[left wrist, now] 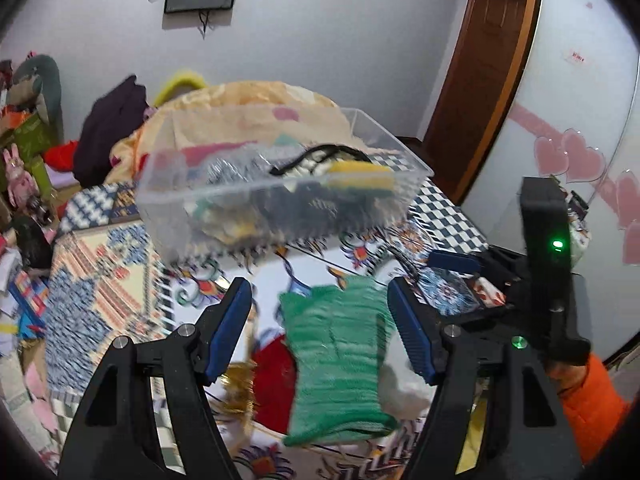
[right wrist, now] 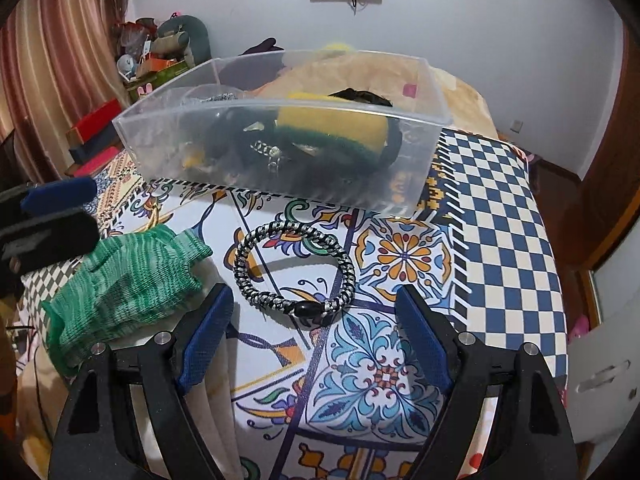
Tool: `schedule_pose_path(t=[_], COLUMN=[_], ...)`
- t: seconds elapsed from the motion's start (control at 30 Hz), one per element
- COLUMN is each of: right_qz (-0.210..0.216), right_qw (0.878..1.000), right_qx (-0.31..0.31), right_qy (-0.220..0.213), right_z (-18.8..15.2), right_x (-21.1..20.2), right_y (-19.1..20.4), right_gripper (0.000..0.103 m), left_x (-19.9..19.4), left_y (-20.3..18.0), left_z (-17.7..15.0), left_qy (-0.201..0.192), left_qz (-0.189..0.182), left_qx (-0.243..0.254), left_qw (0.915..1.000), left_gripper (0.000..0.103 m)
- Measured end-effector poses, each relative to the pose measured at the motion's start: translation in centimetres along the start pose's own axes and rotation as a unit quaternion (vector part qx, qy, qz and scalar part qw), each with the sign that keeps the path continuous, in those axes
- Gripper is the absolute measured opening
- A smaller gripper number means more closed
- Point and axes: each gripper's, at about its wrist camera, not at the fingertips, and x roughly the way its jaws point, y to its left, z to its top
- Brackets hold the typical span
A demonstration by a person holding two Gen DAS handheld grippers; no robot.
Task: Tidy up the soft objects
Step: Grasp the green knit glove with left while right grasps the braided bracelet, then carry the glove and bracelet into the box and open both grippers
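Note:
A green knitted glove (left wrist: 340, 360) lies flat on the patterned table, right in front of my open left gripper (left wrist: 320, 304), between its blue pads. It also shows in the right wrist view (right wrist: 124, 284) at the left. A black-and-white braided hair band (right wrist: 294, 266) lies just ahead of my open, empty right gripper (right wrist: 314, 308). A clear plastic box (right wrist: 280, 128) stands behind, holding a yellow-green sponge (right wrist: 332, 128) and dark soft items. The box shows in the left wrist view (left wrist: 280, 184) too. The right gripper (left wrist: 452, 260) appears at the right in the left wrist view.
A red item (left wrist: 274, 384) and a white cloth (left wrist: 404, 392) lie under the glove. The table's checkered edge (right wrist: 508, 240) drops off at the right. Piled fabric (left wrist: 256, 100) and boxes (right wrist: 96, 136) lie behind and to the left.

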Motion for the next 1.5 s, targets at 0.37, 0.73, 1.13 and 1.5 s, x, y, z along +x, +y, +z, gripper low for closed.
schedule_pose_path(t=[0.37,0.73,1.13,1.5], right_qz=[-0.004,0.018,0.013,0.016], right_qw=[1.000,0.999,0.996,0.990], right_qx=[-0.001,0.027,0.012,0.003], right_qy=[-0.019,-0.031,-0.082,-0.143], right_z=[0.1,-0.4,1.3,5.7], right_x=[-0.5,-1.9,-5.1,-7.0], right_y=[0.0,-1.0,-0.8,0.0], right_gripper=[0.033,0.012,0.012,0.012], left_x=[2.0,1.7,-3.1,-4.7], left_y=[-0.2,-0.7,1.0,2.6], left_z=[-1.4,-0.8,2.6,7.6], left_qy=[0.034,0.013,-0.065,-0.133], left_qz=[-0.012,-0.004,0.021,0.062], left_qx=[-0.005,0.000,-0.003,0.001], left_qw=[0.9993,0.9999,0.9977,0.9892], left_gripper=[0.057,0.022,0.020,0.020])
